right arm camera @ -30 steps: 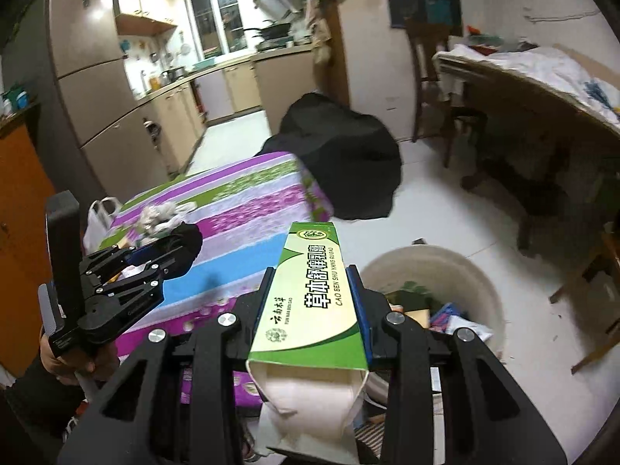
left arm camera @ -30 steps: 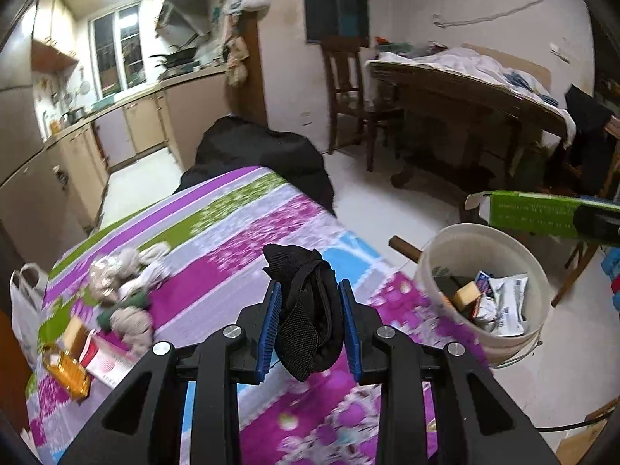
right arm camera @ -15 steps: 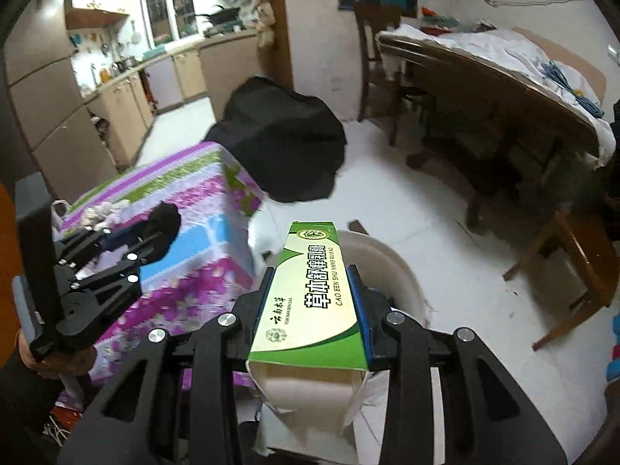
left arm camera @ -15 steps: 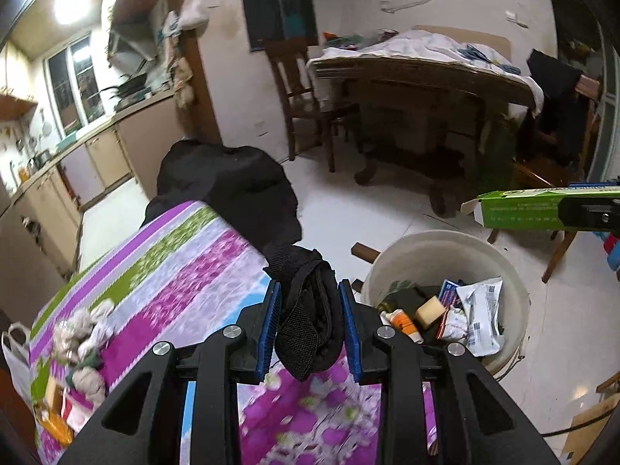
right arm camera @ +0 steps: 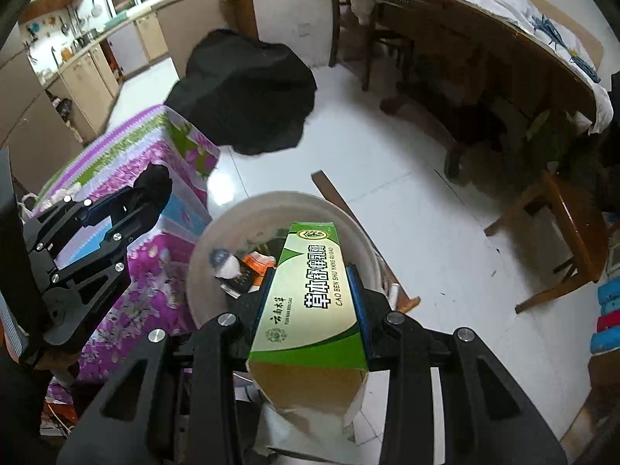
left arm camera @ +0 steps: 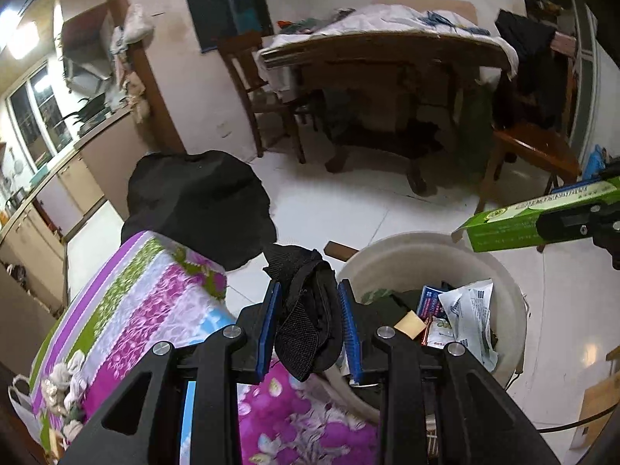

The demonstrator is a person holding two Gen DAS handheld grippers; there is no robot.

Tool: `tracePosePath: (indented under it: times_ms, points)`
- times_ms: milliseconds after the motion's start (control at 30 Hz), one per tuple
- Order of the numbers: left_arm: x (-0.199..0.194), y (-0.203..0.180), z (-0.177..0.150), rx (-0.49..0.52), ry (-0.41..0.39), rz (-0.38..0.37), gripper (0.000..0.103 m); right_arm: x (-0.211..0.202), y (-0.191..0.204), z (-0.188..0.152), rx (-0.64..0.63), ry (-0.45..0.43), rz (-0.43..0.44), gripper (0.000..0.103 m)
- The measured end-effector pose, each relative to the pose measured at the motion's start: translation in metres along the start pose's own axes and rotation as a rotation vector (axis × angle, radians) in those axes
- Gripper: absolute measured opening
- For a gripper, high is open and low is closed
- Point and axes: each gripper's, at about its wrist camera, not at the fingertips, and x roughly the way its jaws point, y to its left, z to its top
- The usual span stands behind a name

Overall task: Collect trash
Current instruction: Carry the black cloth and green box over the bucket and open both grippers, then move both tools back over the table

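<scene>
Here the left tongs [left arm camera: 310, 323] are clamped on a crumpled black cloth [left arm camera: 308, 310], which bulges up between the blue pads and hangs just beside the near rim of the white bucket [left arm camera: 515, 302], over the edge of the bench [left arm camera: 155, 310] with its flowered cover. The right tongs [right arm camera: 312, 306] grip a long green box [right arm camera: 310, 294], its far end reaching over the bucket's mouth, above the wrappers and bottle inside. Both tongs tilt downward toward the bucket, the left one at the right one's left.

Bucket [left arm camera: 515, 310] stands on floor right of the cloth-covered table [left arm camera: 155, 310]; packets [left arm camera: 465, 310] lie inside; dining table [left arm camera: 387, 50] far behind.
</scene>
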Motion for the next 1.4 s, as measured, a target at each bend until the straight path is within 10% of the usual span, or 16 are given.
tracePosePath:
  times_ms: [867,933,1033,1400]
  points:
    - [0.071,-0.018,0.013,0.051,0.097,-0.130,0.032,0.027,-0.010,0.025,-0.009,0.030,-0.006,0.034]
    - [0.076,-0.017,0.014,0.051,0.106,-0.166,0.036,0.031,-0.009,0.027,-0.012,0.020,0.008,0.035]
    - [0.083,-0.017,0.013,0.059,0.097,-0.123,0.068,0.039,-0.012,0.026,-0.004,0.037,-0.006,0.048]
    - [0.089,-0.014,0.003,0.059,0.105,-0.100,0.069,0.045,-0.014,0.017,0.001,0.051,0.001,0.050]
